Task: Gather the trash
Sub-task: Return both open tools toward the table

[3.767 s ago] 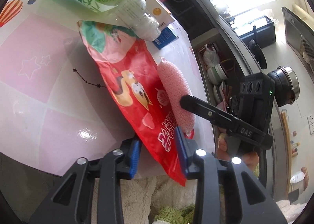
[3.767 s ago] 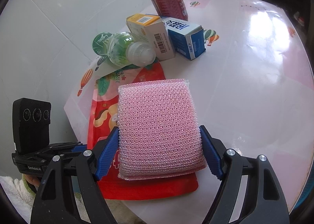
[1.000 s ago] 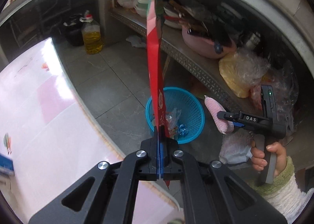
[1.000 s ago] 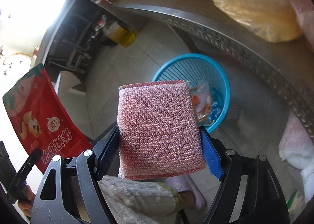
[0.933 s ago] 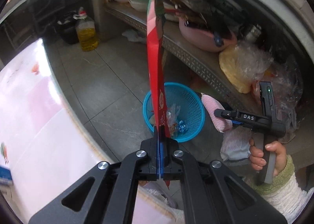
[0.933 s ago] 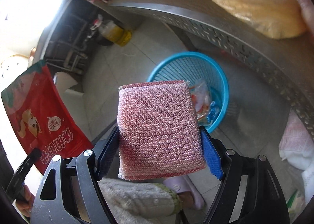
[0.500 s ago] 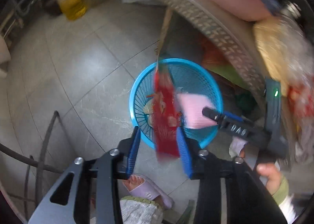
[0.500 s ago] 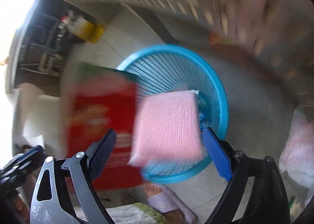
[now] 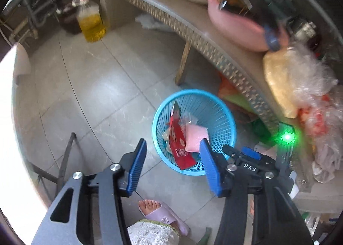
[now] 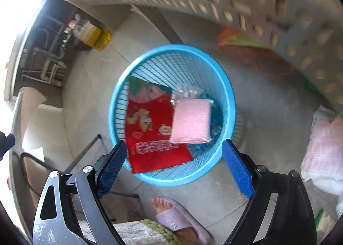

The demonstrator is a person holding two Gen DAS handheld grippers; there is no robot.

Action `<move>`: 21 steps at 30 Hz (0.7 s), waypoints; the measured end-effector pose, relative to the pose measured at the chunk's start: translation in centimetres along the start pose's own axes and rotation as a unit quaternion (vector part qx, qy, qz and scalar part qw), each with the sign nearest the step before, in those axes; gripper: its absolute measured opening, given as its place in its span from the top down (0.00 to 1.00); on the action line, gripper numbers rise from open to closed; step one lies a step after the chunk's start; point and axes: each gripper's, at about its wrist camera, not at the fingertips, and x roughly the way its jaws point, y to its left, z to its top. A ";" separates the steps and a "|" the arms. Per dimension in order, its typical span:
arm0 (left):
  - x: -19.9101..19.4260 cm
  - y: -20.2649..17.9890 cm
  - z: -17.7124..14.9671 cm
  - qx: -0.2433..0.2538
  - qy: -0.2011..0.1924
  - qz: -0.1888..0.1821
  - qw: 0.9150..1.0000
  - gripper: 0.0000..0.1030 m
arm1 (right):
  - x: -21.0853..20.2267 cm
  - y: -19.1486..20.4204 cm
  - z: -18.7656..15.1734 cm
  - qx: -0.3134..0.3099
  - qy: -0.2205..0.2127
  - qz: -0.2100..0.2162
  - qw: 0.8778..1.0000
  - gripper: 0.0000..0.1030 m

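A blue plastic basket (image 9: 223, 114) (image 10: 227, 95) stands on the grey tiled floor. Inside it lie a red snack bag (image 9: 179, 137) (image 10: 150, 129) and a pink sponge (image 9: 196, 137) (image 10: 191, 120) on older wrappers. My left gripper (image 9: 172, 167) is open and empty above the basket's near side. My right gripper (image 10: 173, 170) is open and empty above the basket's near rim. The right gripper's body (image 9: 253, 165) shows in the left wrist view, right of the basket.
A perforated metal shelf (image 9: 193, 30) with bowls, a pink basin and plastic bags runs behind the basket. A bottle of yellow oil (image 9: 91, 22) stands on the floor at the back. My slippered foot (image 10: 180, 221) is near the basket. A table edge (image 9: 12, 137) is at left.
Both grippers carried their loads from the table to the basket, opened and let go. The red bag and pink sponge now lie in the basket.
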 end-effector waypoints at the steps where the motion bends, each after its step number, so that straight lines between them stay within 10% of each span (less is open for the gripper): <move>1: -1.4 0.1 -0.3 0.003 -0.013 -0.001 1.000 0.47 | -0.5 0.8 0.0 -0.011 -0.007 0.003 1.000 0.17; 21: -21.5 5.9 -18.0 -0.088 -0.235 0.042 0.967 0.06 | -16.3 17.5 -6.5 -0.264 -0.137 0.074 0.952 0.08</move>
